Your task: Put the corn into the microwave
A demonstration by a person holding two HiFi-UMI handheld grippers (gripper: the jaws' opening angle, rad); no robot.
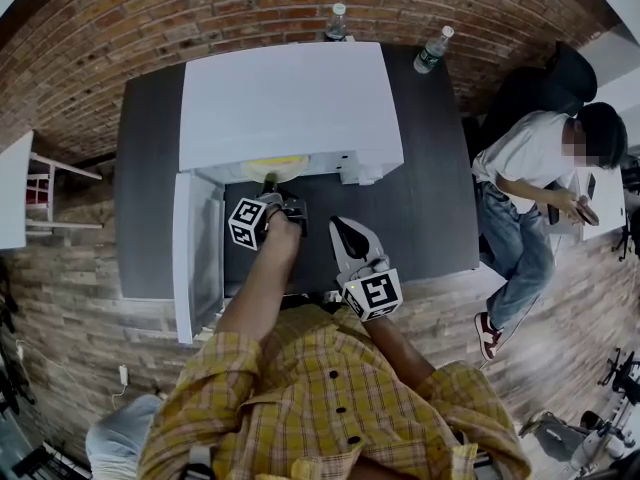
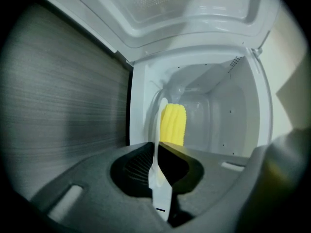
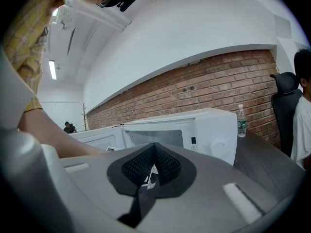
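Observation:
The white microwave (image 1: 290,103) stands on the dark table (image 1: 430,208) with its door (image 1: 195,253) swung open to the left. A yellow corn cob (image 2: 173,124) lies on a thin white plate (image 2: 158,125), seen edge-on inside the cavity. My left gripper (image 2: 156,147) is at the microwave's mouth (image 1: 272,190), shut on the plate's near rim. In the head view the corn (image 1: 275,165) shows as a yellow strip just under the microwave's front edge. My right gripper (image 1: 345,230) hangs to the right over the table, shut and holding nothing (image 3: 154,147), pointing at the microwave (image 3: 204,130).
Two water bottles (image 1: 336,23) (image 1: 433,50) stand at the table's far edge by the brick wall. A person (image 1: 530,188) sits on a black chair to the right of the table. A white table corner (image 1: 12,188) shows at far left.

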